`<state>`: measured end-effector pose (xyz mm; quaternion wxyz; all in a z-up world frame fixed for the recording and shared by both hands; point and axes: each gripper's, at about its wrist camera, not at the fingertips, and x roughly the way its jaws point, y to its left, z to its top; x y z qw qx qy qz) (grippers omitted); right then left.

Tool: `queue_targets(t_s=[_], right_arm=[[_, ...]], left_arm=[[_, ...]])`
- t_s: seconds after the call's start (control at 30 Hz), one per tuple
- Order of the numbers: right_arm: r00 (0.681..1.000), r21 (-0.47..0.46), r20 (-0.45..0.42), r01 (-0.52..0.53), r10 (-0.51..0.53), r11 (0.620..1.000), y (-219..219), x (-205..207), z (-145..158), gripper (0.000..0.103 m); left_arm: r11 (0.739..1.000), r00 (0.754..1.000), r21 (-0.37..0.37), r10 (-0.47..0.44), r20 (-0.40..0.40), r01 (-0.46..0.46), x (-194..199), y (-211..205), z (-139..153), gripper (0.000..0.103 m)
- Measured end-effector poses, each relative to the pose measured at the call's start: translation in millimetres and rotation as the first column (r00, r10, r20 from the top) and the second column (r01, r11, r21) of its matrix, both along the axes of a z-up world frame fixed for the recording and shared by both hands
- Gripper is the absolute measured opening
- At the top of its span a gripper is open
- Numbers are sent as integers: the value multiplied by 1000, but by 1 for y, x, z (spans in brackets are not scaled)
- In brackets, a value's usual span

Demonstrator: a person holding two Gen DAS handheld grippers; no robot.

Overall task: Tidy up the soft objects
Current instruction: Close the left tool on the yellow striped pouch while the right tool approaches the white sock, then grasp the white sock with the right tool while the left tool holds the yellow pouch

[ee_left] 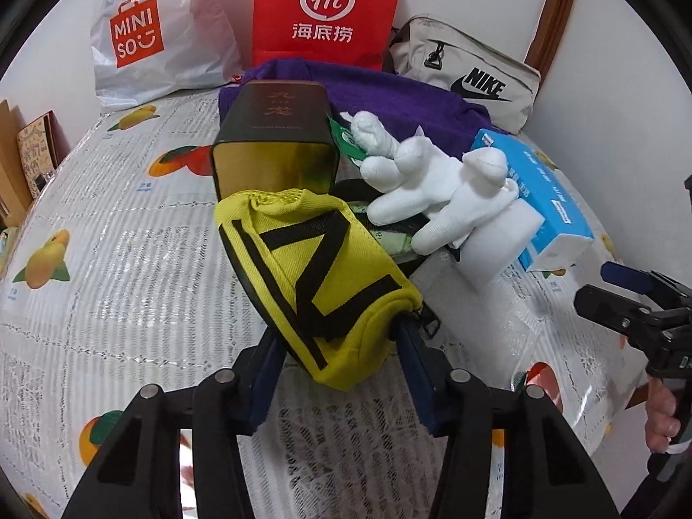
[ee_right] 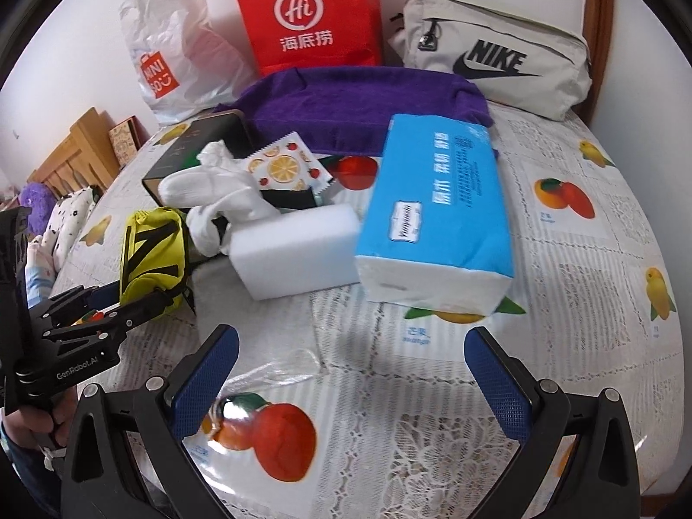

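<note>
A yellow pouch (ee_left: 315, 268) with black straps lies at the table's middle, its near end between the blue pads of my left gripper (ee_left: 339, 333), which presses on it from both sides. The right wrist view shows that same pouch (ee_right: 151, 255) in the left gripper (ee_right: 134, 298) at the left. My right gripper (ee_right: 350, 346) hangs open over the fruit-print tablecloth (ee_right: 562, 238), nothing between its fingers. Just ahead of it lie a blue tissue pack (ee_right: 437, 199) and a white foam block (ee_right: 294, 251). White gloves (ee_right: 216, 190) rest behind the block.
A dark tin box (ee_left: 277, 142) stands behind the pouch. Further back sit a purple towel (ee_right: 359, 104), a red paper bag (ee_right: 307, 17), a white Miniso bag (ee_right: 173, 56) and a grey Nike bag (ee_right: 493, 56) against the wall. A fruit-print sachet (ee_right: 285, 168) lies by the gloves.
</note>
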<state>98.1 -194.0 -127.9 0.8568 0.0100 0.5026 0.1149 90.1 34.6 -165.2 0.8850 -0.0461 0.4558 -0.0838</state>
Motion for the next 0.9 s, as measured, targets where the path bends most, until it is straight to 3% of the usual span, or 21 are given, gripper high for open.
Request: queue_targets(t_s=[0.33,0.37,0.43,0.53,0.77,0.9], right_arm=[[998,21,54,-46,45,999,18,5,17,103],[997,32,59,-51,49,998,20,7,20,103],[997,49,64,-56,52,997,23,11,22,103],[995,64,71,-80,75,995,32,22,24,103],[986,51,103,-135,129,990,57,48,23,102],[981,39,101,-169,164,985,71,61,15,94]], left_arm=[[999,999,-15,32,33,-31,-9,24,9,42],[999,999,-17,36,39,-35,-9,27,12,31],[999,999,-37,40,34,-38,-9,33,13,27],[999,999,-24,39,26,-39,-5,36,10,27],[996,999,-69,51,-1,-51,0,47,-2,27],[995,999,-91,51,-4,-51,1,52,-3,27]])
